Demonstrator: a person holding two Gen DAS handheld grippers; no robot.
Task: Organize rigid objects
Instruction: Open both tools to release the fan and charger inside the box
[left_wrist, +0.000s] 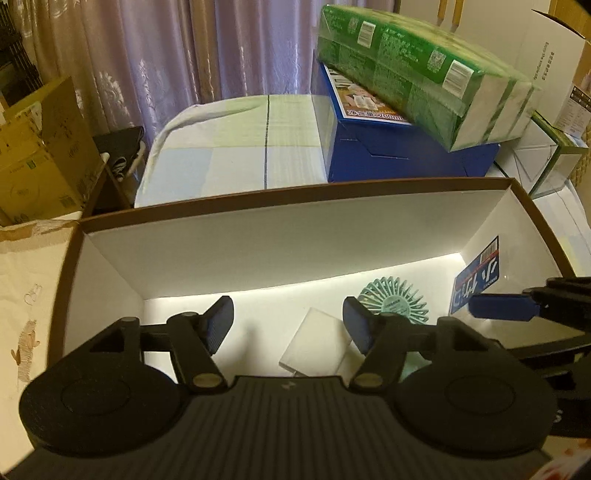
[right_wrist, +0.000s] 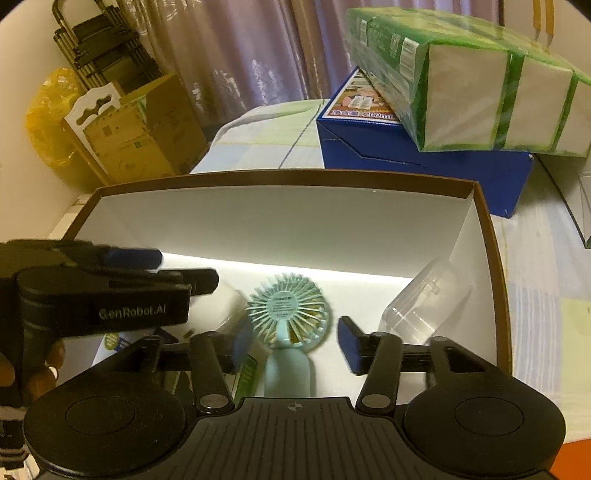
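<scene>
A brown-rimmed cardboard box (left_wrist: 295, 236) with white inner walls holds a mint handheld fan (left_wrist: 393, 299), a clear flat plastic case (left_wrist: 314, 341) and a blue packet (left_wrist: 474, 280). My left gripper (left_wrist: 288, 325) is open and empty, low inside the box over the clear case. In the right wrist view the box (right_wrist: 288, 218) holds the fan (right_wrist: 288, 314) and a clear plastic container (right_wrist: 424, 302) leaning at its right wall. My right gripper (right_wrist: 291, 347) is open, its fingers either side of the fan's handle. The left gripper (right_wrist: 147, 266) reaches in from the left.
A blue carton (left_wrist: 399, 151) with a green tissue pack (left_wrist: 424, 66) on it stands behind the box on a pastel checked cloth (left_wrist: 236, 147). Brown cartons (left_wrist: 40, 147) stand at the left before a curtain. A glass box (left_wrist: 543, 155) sits at the right.
</scene>
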